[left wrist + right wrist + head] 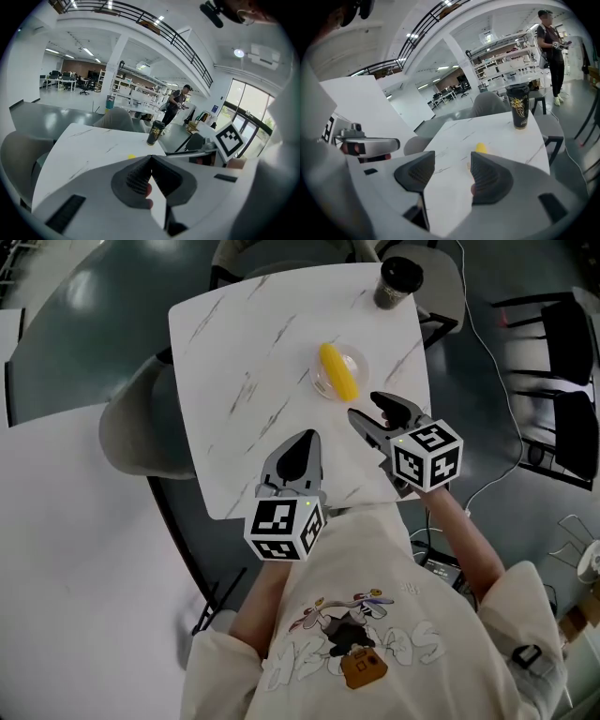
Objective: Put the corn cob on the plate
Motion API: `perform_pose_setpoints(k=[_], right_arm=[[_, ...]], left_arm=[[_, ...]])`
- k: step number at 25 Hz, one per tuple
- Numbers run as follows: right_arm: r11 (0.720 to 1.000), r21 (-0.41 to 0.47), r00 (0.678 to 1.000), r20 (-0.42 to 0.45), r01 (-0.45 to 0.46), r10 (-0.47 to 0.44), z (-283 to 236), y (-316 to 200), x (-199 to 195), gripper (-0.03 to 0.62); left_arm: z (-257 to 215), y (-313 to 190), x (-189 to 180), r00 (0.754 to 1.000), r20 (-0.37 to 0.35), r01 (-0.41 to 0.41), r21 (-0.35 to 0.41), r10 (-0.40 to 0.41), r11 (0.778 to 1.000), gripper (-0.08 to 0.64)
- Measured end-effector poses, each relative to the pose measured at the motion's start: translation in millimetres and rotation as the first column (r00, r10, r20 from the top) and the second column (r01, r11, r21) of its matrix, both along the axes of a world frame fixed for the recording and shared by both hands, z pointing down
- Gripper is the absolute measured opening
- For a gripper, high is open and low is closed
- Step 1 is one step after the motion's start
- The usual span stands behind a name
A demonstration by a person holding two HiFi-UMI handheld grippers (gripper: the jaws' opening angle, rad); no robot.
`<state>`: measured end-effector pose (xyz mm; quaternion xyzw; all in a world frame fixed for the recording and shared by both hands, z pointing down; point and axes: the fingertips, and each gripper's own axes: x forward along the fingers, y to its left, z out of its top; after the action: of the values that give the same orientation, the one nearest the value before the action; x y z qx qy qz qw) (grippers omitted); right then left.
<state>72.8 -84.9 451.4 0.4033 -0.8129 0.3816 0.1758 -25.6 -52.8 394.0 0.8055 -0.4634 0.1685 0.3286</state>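
The yellow corn cob (337, 371) lies on a small clear plate (316, 382) at the far right part of the white marble table (244, 352). My right gripper (367, 406) hovers just in front of the plate, open and empty. In the right gripper view the corn cob (481, 148) peeks above the right jaw of that gripper (450, 165). My left gripper (304, 442) sits shut over the table's near edge, holding nothing. In the left gripper view a sliver of corn cob (131, 156) shows past the shut left gripper (150, 162).
A dark cup (399, 281) stands at the table's far right corner, also seen as the cup (518, 112) and the cup (155, 132). A grey chair (141, 432) stands left of the table, and a large white surface (75, 559) lies beyond it. A person (551, 47) stands far off.
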Motion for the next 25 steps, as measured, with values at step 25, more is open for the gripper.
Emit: perform_pose_setpoints(k=[25], right_arm=[[0.961, 0.247, 0.992, 0.055, -0.126, 0.115, -132, 151, -89, 0.005]], left_arm=[[-87, 130, -38, 0.966, -0.143, -0.197, 0.132, 0.216, 0.971, 0.005]])
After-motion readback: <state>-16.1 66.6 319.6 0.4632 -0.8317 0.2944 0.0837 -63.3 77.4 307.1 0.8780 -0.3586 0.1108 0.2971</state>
